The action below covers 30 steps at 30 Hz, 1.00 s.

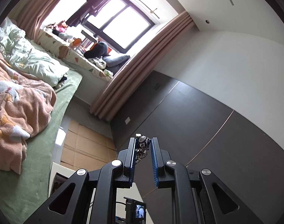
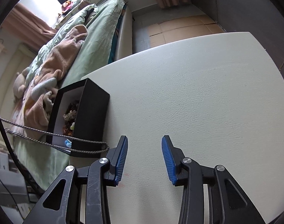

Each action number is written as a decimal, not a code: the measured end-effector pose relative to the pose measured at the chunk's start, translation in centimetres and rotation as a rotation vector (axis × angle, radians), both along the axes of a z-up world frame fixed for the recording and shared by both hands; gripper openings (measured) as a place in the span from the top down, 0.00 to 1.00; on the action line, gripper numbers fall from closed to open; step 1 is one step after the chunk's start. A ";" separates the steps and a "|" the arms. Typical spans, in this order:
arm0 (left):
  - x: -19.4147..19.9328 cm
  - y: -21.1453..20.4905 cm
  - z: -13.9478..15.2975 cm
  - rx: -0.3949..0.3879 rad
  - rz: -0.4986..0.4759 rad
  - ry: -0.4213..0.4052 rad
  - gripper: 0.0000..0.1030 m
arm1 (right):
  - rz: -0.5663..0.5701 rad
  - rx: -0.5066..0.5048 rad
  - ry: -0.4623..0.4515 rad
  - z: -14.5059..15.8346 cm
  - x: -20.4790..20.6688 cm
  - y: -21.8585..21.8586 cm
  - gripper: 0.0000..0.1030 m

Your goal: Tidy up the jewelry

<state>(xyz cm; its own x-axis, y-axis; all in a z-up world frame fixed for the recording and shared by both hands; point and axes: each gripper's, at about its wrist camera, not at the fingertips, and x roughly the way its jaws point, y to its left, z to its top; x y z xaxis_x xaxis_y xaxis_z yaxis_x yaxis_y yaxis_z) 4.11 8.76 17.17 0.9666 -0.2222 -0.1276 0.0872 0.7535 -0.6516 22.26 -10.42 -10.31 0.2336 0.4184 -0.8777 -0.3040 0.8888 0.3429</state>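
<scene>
My left gripper (image 1: 143, 143) is raised and tilted up toward the wall, shut on a silver metal jewelry piece (image 1: 142, 146) held between its blue pads. A silver twisted chain (image 2: 48, 134) hangs across the right wrist view from the left edge and loops around the outer side of my right gripper's left finger (image 2: 121, 154). My right gripper (image 2: 144, 141) is open and empty above the white table (image 2: 198, 93). A black open box (image 2: 89, 115) with white inner walls stands at the table's left edge and holds several jewelry pieces (image 2: 70, 115).
A bed with a green sheet (image 2: 97, 37) and a peach blanket (image 2: 54, 71) lies left of the table. Cardboard sheets (image 2: 179, 28) cover the floor beyond the table's far edge. A dark wall panel (image 1: 198, 121) and a curtain (image 1: 142, 65) face the left gripper.
</scene>
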 end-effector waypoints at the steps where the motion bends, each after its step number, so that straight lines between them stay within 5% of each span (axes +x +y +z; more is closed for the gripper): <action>1: -0.4 0.1 0.2 -0.003 0.003 -0.010 0.84 | 0.001 0.003 0.003 0.0 -0.1 0.0 0.62; 11: -2.4 1.9 0.9 0.002 0.066 -0.045 0.84 | 0.094 0.022 0.000 -0.1 -1.1 3.2 0.62; 25: -2.1 4.1 -0.4 -0.036 0.109 0.006 0.84 | 0.177 0.015 0.041 -1.8 -1.4 7.7 0.71; 30: -2.3 4.7 -0.6 -0.050 0.121 0.011 0.84 | 0.202 -0.047 -0.004 -1.6 -1.7 8.8 0.71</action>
